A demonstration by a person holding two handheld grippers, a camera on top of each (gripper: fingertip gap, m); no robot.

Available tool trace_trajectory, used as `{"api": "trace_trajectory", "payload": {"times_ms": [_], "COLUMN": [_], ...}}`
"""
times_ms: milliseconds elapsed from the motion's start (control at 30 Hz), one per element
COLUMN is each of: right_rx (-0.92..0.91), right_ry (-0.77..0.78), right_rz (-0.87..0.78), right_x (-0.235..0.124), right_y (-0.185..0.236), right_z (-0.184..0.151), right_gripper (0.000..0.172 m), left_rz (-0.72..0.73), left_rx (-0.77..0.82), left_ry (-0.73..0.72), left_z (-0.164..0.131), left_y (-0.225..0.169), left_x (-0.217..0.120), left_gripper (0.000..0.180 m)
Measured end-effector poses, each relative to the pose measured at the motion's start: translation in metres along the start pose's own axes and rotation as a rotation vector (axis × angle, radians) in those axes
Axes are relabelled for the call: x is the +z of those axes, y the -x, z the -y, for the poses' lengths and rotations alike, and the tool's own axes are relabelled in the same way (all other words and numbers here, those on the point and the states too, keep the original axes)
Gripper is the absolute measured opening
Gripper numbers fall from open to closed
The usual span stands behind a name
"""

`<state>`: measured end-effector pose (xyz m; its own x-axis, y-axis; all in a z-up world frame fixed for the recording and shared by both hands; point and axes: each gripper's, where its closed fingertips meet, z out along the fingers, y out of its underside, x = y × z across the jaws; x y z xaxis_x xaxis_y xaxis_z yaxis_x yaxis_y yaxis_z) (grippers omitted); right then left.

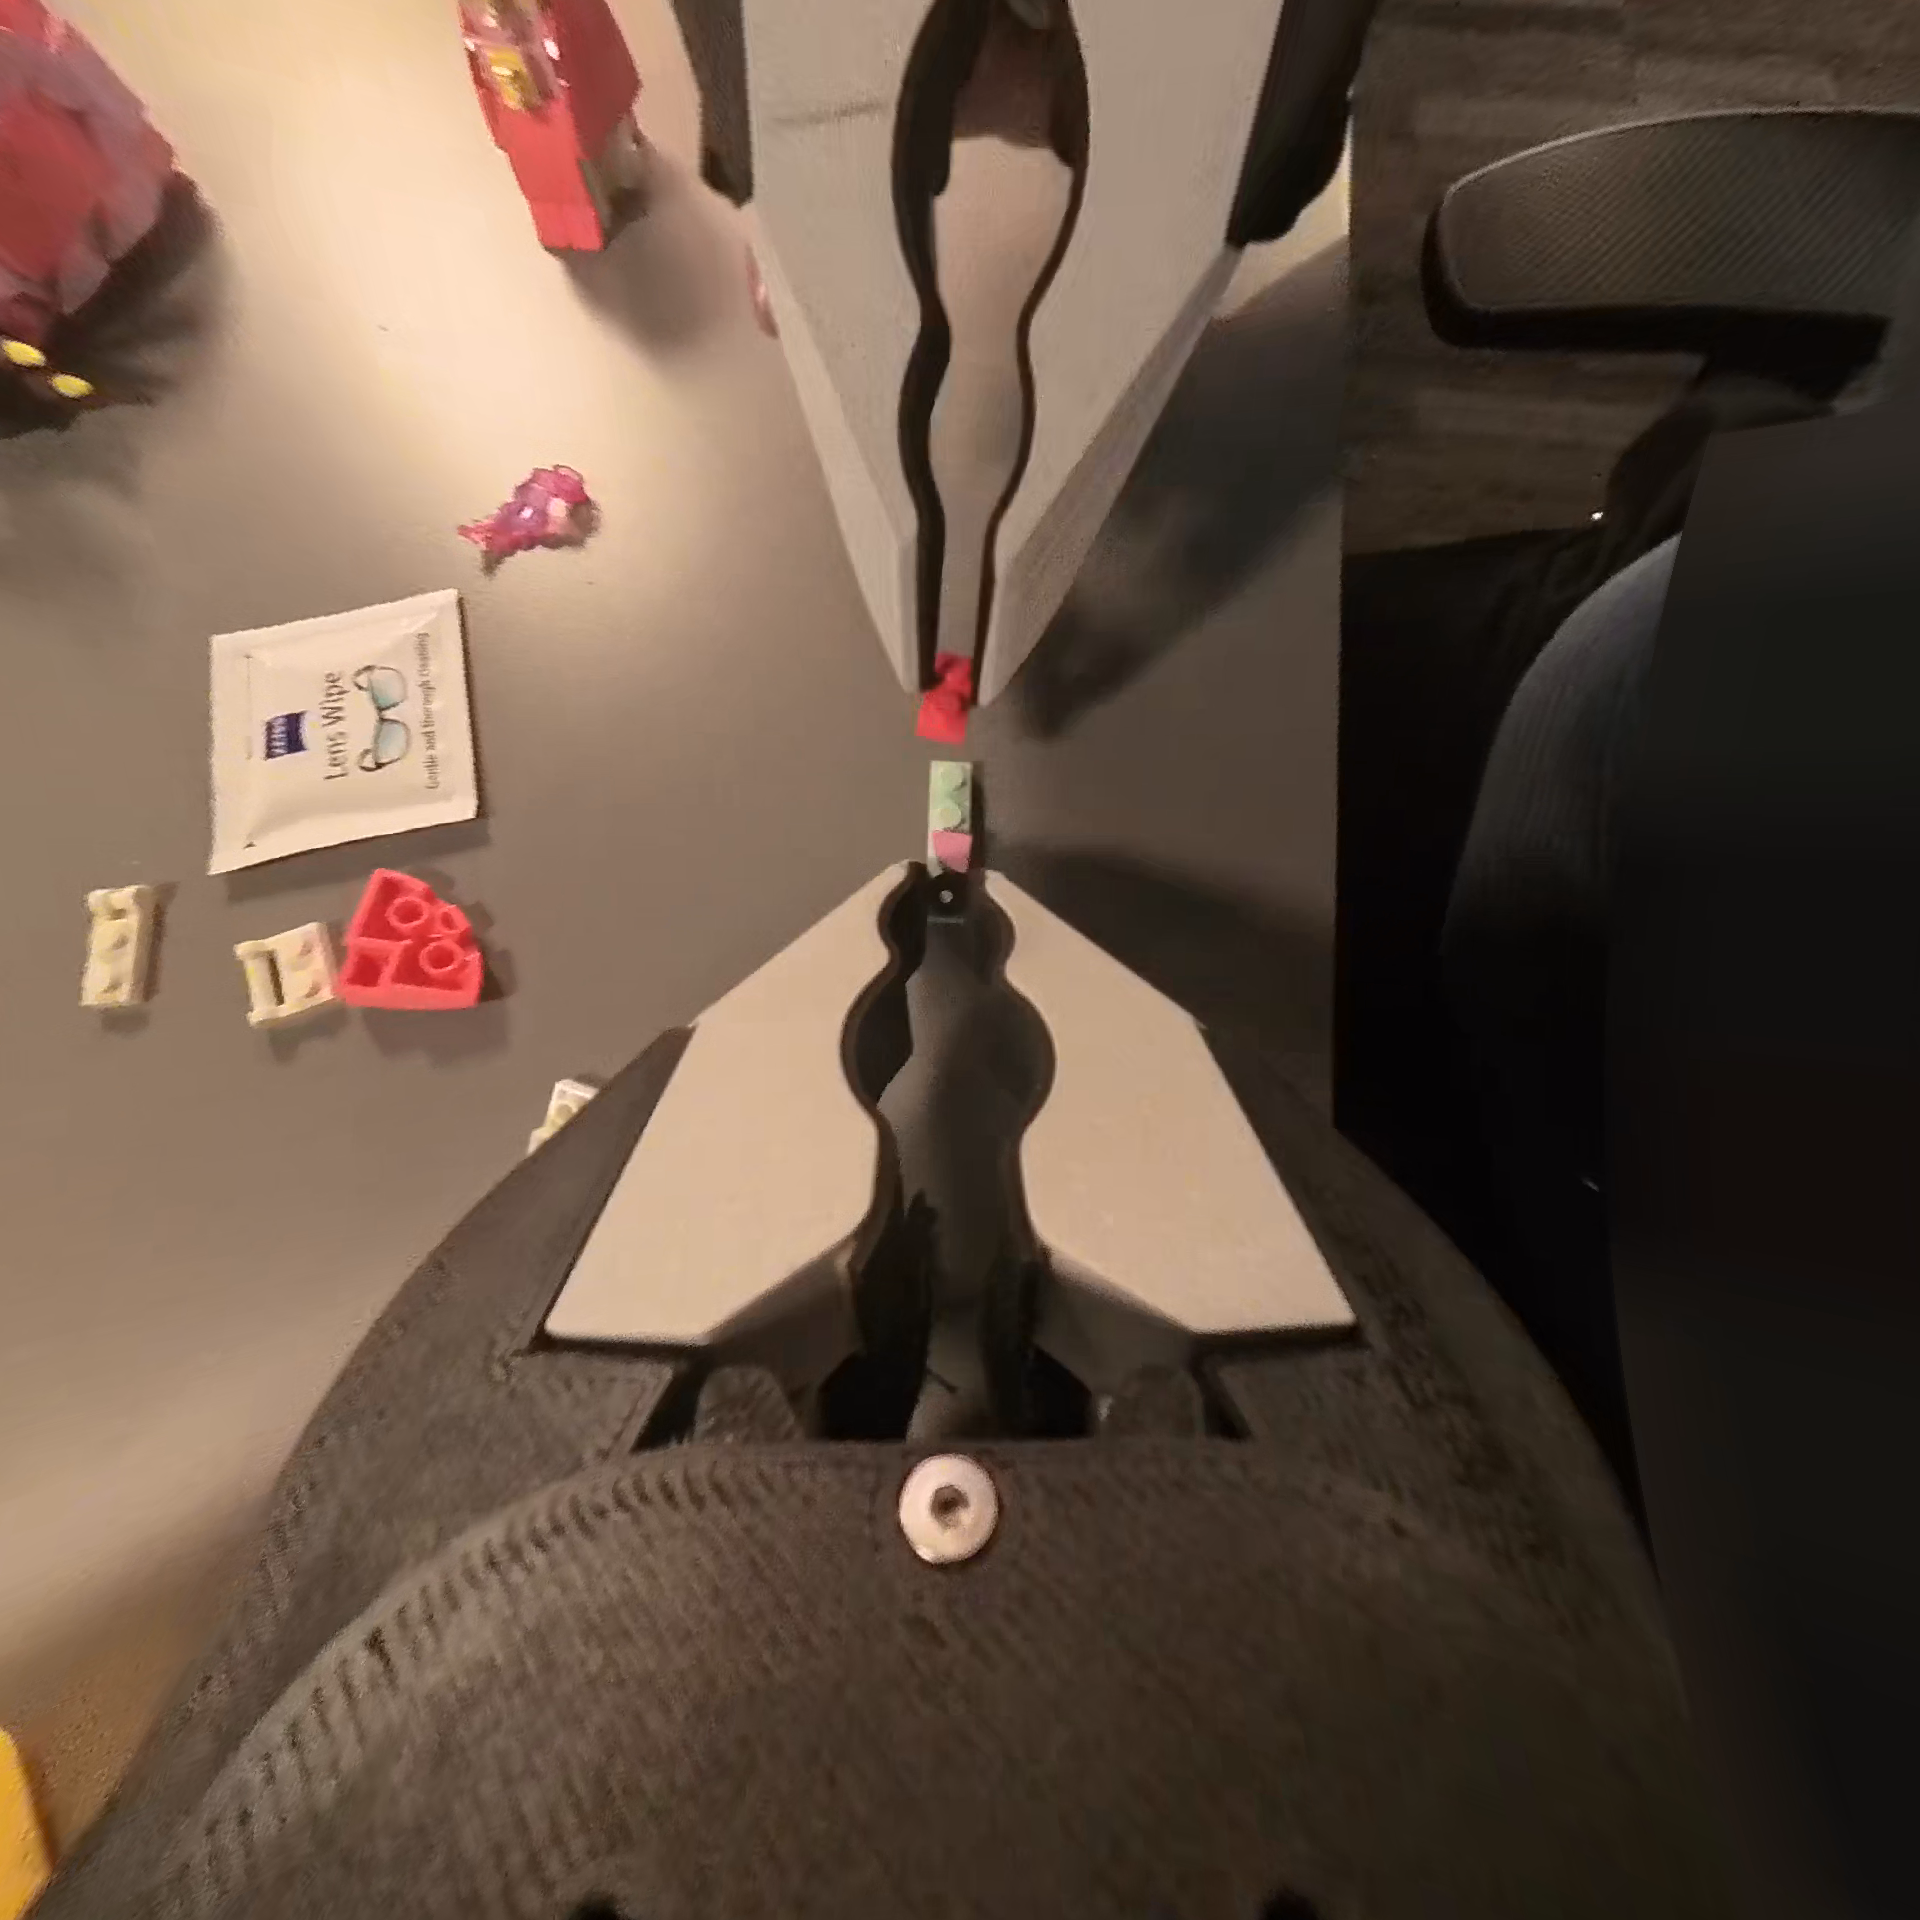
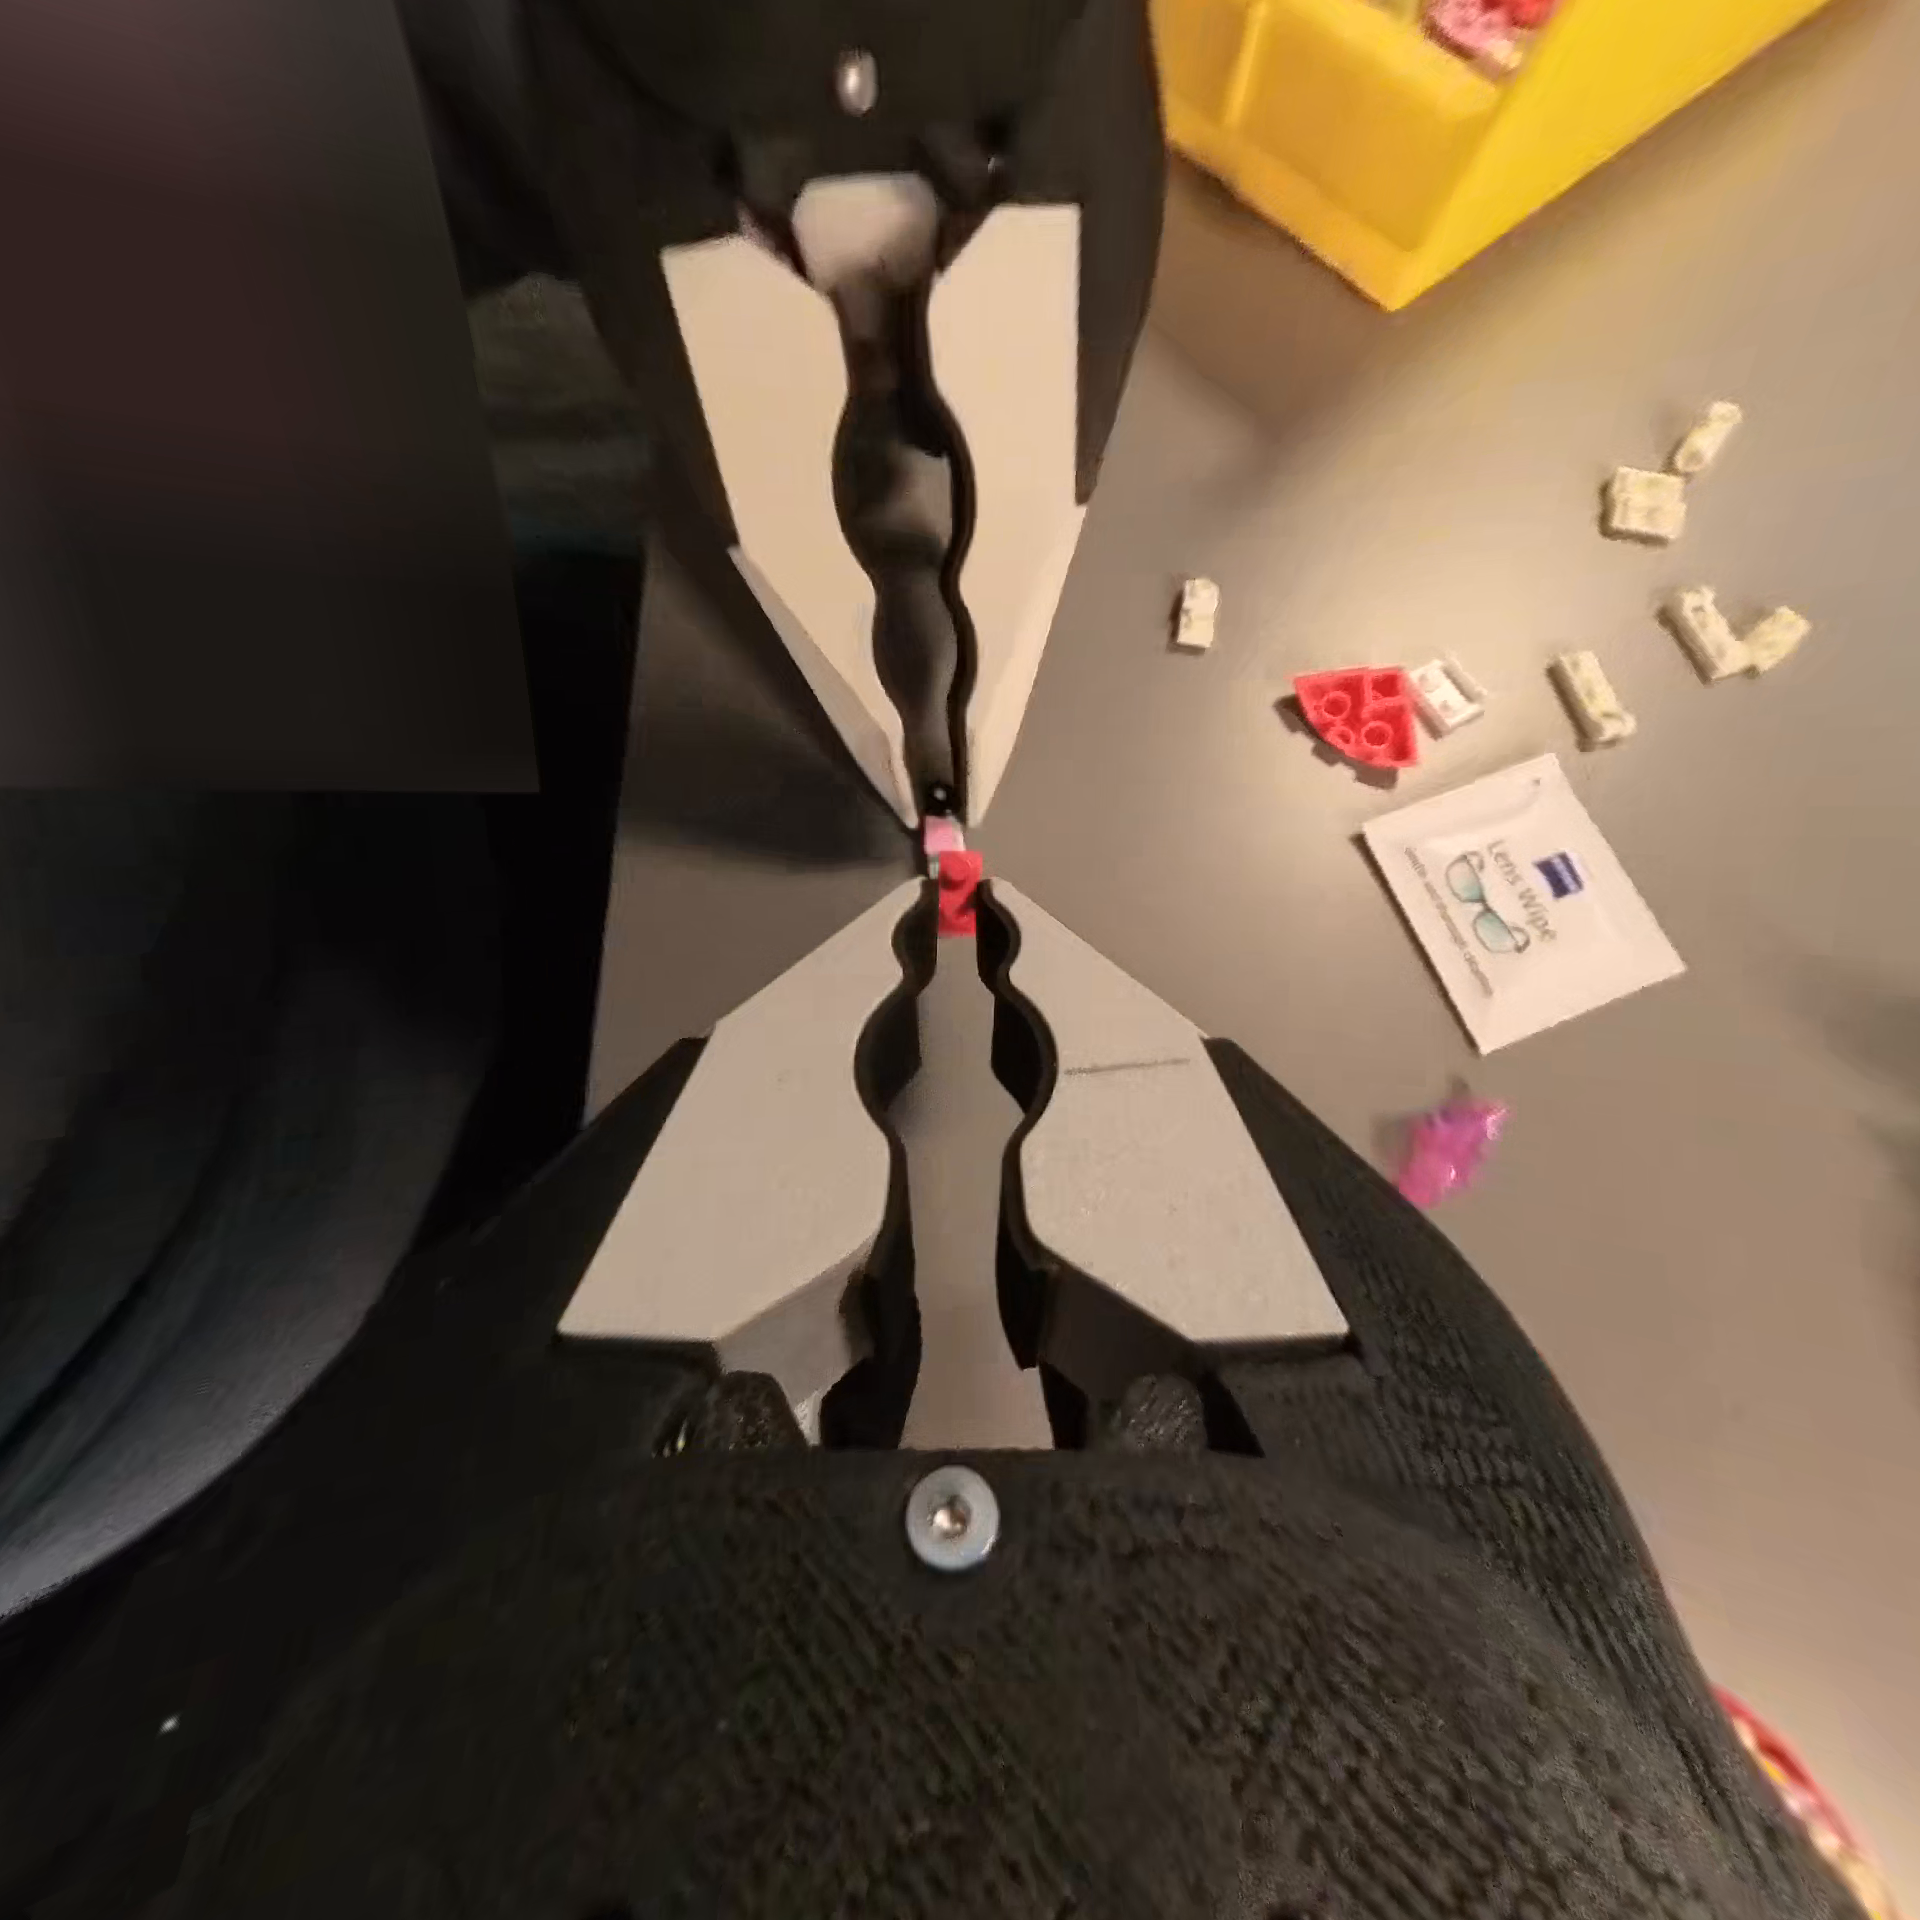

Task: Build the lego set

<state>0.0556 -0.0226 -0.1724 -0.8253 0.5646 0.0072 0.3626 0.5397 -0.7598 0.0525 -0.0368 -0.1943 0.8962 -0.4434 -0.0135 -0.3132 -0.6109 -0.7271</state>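
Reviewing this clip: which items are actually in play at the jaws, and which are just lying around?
In play:
left gripper shut on the mint-green plate
right gripper shut on the small red brick

Lying about:
white sachet
red wedge brick
cream pieces
pink wrapper
yellow bin

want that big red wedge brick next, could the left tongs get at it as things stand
Probably not right now: the left tongs are shut on a mint plate. The red wedge brick itself lies open on the table, nothing over it.
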Motion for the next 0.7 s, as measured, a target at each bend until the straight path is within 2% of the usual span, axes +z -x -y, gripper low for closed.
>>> {"api": "trace_trajectory", "payload": {"times_ms": [100, 300, 700], "right_rx": [-0.070, -0.033, -0.041], "right_ry": [0.057, 0.088, 0.112], "right_rz": [0.022, 0.105, 0.156], "right_x": [0.010, 0.016, 0.017], "right_y": [0.002, 0.007, 0.008], "right_z": [-0.005, -0.008, -0.008], "right_gripper": [0.005, 0.006, 0.007], "left_rz": [-0.039, -0.085, -0.101], "left_rx": [-0.016, -0.049, -0.068], "left_ry": [0.006, 0.028, 0.027], "left_z": [-0.001, -0.001, -0.001], "left_y": [-0.004, -0.006, -0.006], "left_x": [0.000, 0.000, 0.000], "left_gripper": [0.007, 0.007, 0.007]}}
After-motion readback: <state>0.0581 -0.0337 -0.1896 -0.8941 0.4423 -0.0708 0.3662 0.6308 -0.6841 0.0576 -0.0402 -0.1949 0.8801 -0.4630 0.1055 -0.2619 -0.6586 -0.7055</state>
